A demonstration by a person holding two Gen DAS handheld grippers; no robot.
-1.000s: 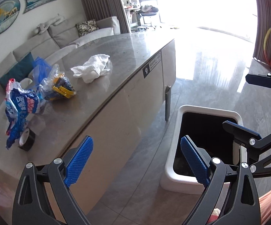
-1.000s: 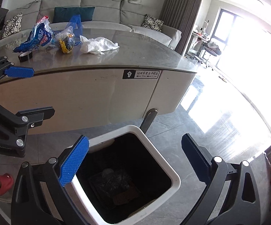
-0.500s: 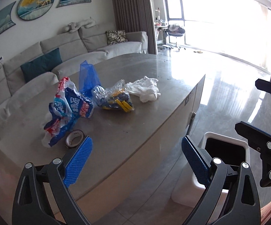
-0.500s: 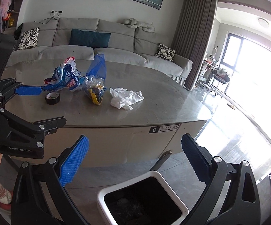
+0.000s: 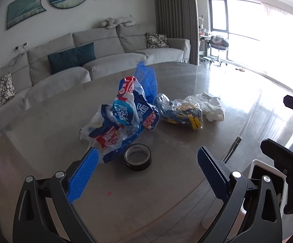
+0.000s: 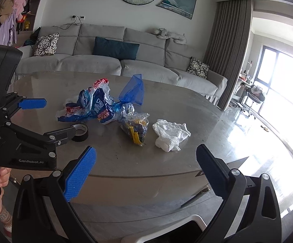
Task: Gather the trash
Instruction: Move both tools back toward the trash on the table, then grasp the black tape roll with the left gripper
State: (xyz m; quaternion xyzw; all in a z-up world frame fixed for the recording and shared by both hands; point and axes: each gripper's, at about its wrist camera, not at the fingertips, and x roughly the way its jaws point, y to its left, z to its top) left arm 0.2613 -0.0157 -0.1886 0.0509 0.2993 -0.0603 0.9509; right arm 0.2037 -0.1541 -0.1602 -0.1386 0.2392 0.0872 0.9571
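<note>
Left gripper [image 5: 147,172] and right gripper [image 6: 145,170], both spread wide and empty, hover over a grey table [image 5: 45,141]. Just ahead of the left lie a tape roll [image 5: 137,159] and crumpled wrapper [image 5: 124,119]; ahead of the right, a plastic bag [image 6: 135,124] and white paper towel [image 6: 170,134].

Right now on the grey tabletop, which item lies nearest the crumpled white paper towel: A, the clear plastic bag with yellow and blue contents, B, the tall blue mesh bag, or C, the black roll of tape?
A: the clear plastic bag with yellow and blue contents lies right beside the crumpled white paper towel; the black roll of tape and blue mesh bag sit farther off.
</note>
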